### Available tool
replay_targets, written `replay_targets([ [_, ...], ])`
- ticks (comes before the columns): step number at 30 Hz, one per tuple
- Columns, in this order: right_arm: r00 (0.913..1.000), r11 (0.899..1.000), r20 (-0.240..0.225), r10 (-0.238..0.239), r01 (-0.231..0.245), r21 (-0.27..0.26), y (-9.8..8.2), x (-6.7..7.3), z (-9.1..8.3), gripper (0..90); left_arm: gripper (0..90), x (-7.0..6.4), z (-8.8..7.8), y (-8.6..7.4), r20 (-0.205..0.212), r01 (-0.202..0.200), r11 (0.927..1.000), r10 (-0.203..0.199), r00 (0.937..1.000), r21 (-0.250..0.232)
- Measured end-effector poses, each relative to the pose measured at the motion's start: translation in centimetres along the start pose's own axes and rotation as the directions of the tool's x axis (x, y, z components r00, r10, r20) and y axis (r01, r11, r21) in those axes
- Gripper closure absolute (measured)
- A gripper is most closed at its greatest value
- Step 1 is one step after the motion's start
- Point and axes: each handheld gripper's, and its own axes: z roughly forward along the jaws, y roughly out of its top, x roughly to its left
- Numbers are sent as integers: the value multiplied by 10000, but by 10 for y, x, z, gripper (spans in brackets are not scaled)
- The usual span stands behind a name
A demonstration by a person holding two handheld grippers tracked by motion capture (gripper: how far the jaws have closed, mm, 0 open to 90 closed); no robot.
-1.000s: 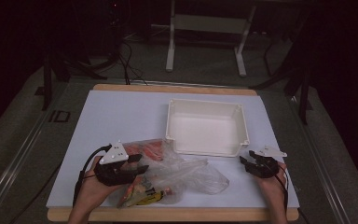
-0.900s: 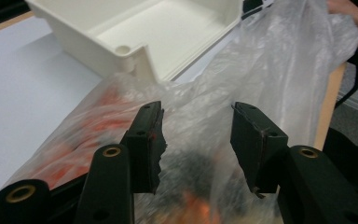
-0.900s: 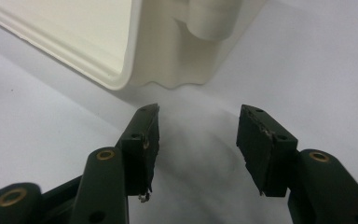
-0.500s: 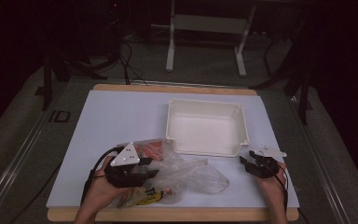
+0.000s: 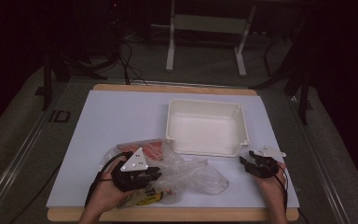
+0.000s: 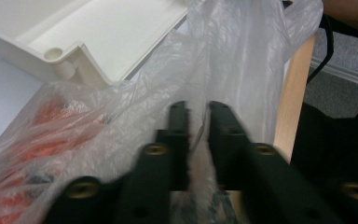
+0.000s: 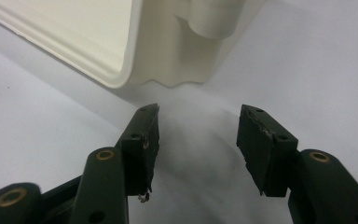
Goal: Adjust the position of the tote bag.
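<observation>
**Left jaws pinch the bag**

Your left gripper (image 6: 196,116) clamps a fold of the bag (image 5: 186,170) at the tray's (image 5: 240,133) 7 o'clock. Its orange and yellow contents blur; no label reads. Your right gripper (image 7: 198,135) gapes wide, empty, at the tray's 4 o'clock.

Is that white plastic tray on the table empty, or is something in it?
Empty. The white plastic tray shows a bare floor in the high view; the clear plastic bag lies outside, beside its near edge.

Left claw (image 6: 196,122) nearly closed, pinching film; right claw (image 7: 196,140) spread wide, empty.
</observation>
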Motion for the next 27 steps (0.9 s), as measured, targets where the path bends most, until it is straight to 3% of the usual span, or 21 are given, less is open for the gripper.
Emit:
replay_targets([
  [2, 10000, 10000, 3, 5, -5, -11, 0, 0, 0, 485, 893, 0, -1, -1, -76, 5, 10000, -5, 10000, -10],
  [18, 9994, 9987, 224, -276, 285, -430, -1, 6, -7, 499, 898, 2, -39, -46, -784, 1007, 9934, -1048, 9914, -551],
  [23, 9996, 9988, 196, -218, 226, -426, -2, 7, -8, 500, 898, 3, -53, -65, -1193, 1257, 9908, -1310, 9842, -508],
  [27, 9996, 9989, 140, -257, 262, -386, -2, 9, -9, 501, 899, 5, -65, -81, -1610, 1596, 9863, -1643, 9732, -417],
])
